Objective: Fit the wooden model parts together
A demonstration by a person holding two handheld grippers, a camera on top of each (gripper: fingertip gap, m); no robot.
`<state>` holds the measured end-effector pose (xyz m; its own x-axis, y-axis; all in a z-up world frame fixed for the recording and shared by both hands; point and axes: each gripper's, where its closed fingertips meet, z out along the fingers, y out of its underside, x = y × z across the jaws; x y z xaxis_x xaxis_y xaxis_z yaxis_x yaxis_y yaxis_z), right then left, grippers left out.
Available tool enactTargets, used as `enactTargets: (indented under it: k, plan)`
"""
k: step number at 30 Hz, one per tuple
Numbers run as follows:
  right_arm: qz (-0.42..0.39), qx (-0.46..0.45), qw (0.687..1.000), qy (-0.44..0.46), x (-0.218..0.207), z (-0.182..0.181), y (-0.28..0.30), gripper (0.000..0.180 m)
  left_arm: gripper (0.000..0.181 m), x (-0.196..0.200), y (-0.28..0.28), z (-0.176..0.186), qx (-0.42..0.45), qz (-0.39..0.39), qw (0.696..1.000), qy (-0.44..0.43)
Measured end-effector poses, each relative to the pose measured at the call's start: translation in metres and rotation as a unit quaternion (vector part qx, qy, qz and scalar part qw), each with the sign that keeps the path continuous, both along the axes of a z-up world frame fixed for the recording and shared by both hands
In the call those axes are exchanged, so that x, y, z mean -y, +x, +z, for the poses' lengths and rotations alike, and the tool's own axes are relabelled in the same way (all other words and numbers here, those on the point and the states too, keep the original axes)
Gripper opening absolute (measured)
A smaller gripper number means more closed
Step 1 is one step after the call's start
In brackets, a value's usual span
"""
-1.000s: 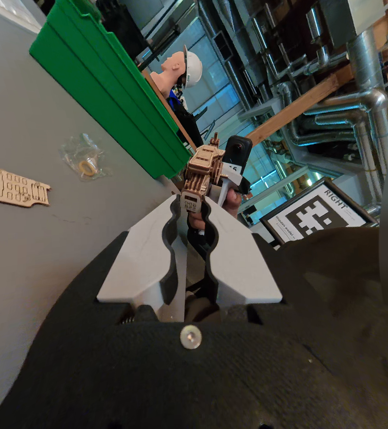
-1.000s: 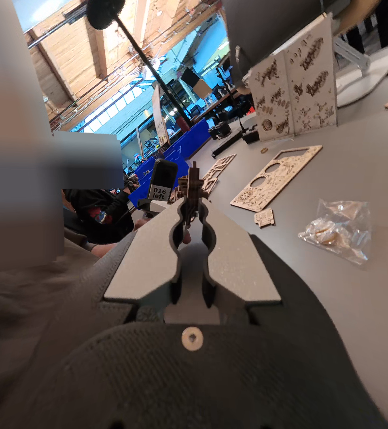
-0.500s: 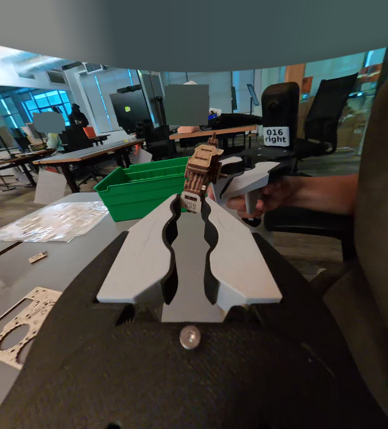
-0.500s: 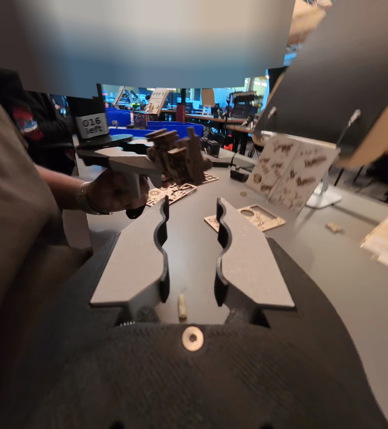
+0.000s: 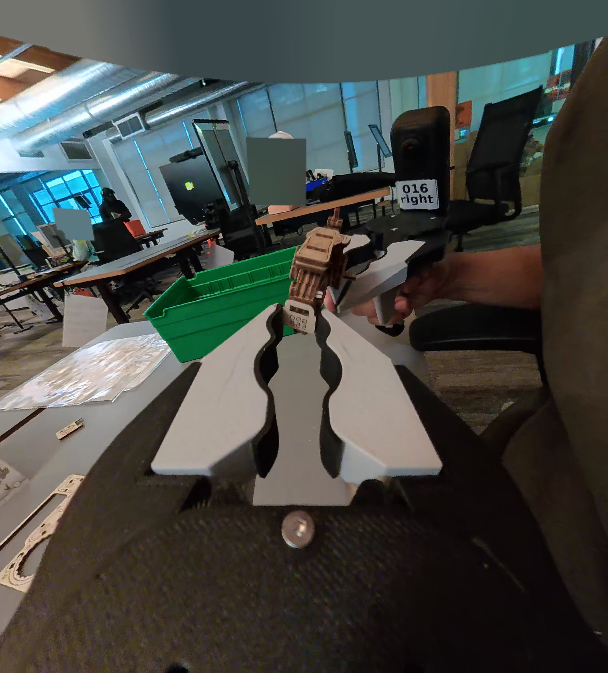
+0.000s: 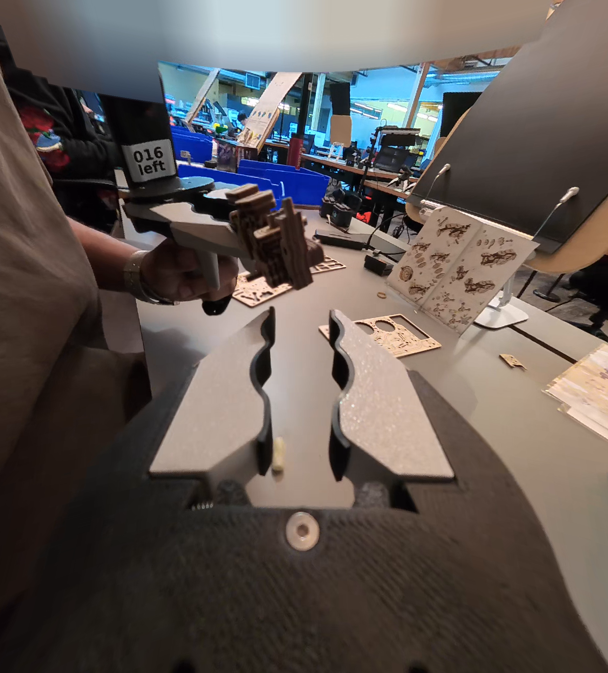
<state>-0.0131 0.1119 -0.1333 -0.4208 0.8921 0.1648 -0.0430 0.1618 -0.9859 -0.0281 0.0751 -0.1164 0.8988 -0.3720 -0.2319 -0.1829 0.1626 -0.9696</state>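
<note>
A partly built wooden model (image 5: 317, 269) sticks up from the tips of my left gripper (image 5: 298, 322), which is shut on its lower tab. The right wrist view shows that left gripper (image 6: 238, 218) holding the model (image 6: 277, 247) in the air above the grey table (image 6: 295, 364). My right gripper (image 6: 302, 317) is open and empty, its tips just below and to the right of the model. In the left wrist view it (image 5: 344, 273) sits close behind the model. A small pale peg (image 6: 278, 459) lies between the right gripper's fingers near their base.
A green bin (image 5: 222, 309) stands behind the model. Punched-out wooden sheets (image 6: 397, 338) (image 5: 22, 539), a small loose wooden piece (image 6: 511, 360), an upright instruction sheet (image 6: 459, 266), a clear plastic sheet (image 5: 84, 371) and papers (image 6: 604, 393) are on the table. A monitor stand (image 6: 499, 313) is at the right.
A second ago my right gripper was shut on the model together with the left. It has let go, opened and drawn back. Both views have swung level.
</note>
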Motion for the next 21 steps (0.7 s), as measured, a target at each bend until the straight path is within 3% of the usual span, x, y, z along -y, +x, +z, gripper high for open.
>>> enactTargets:
  k: [5, 12, 21]
  plan:
    - [-0.015, -0.003, 1.0, -0.011, -0.013, 0.003, 0.003, 0.026, 0.016, -0.003, -0.004, -0.002, 0.012, 0.003, 1.0, -0.007]
    - [-0.002, -0.03, 0.995, -0.092, -0.022, 0.021, 0.01, 0.024, 0.016, -0.008, -0.009, -0.01, 0.095, -0.028, 0.994, -0.053]
    - [0.032, -0.009, 0.993, -0.117, -0.014, 0.018, 0.011, 0.025, 0.016, -0.01, -0.008, -0.017, 0.232, -0.121, 0.957, -0.129]
